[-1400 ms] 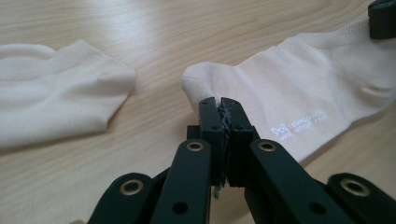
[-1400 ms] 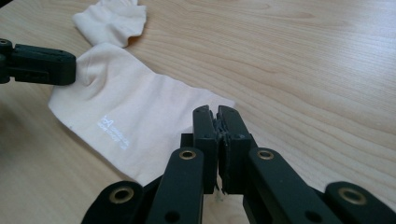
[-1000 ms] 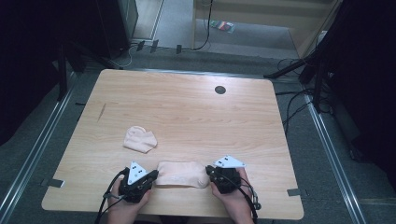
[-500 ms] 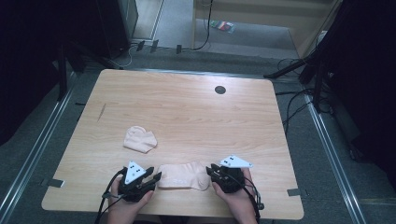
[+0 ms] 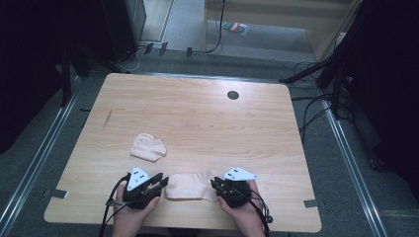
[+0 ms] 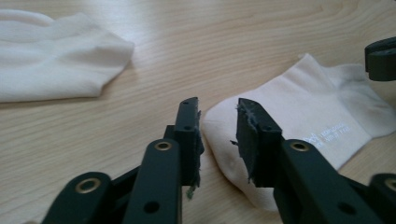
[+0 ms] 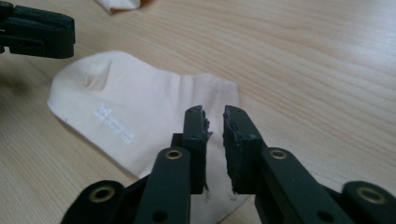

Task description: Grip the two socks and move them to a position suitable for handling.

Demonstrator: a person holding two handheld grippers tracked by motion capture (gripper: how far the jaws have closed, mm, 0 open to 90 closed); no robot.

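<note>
Looks like sock-grabbing time: the flat sock (image 5: 187,185) sits at the near table edge between the left gripper (image 6: 218,133) and right gripper (image 7: 214,131), both slightly open, holding nothing; next they need to close on its ends

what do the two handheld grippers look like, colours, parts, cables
Both the left gripper and the right gripper are black, each topped by a pale grey three-cornered plate with small dark dots. Each has two flat black jaws on linkage arms with brass-coloured pivot rivets; the pads' edges look ragged. A black cable trails from each toward the table's near edge.
</note>
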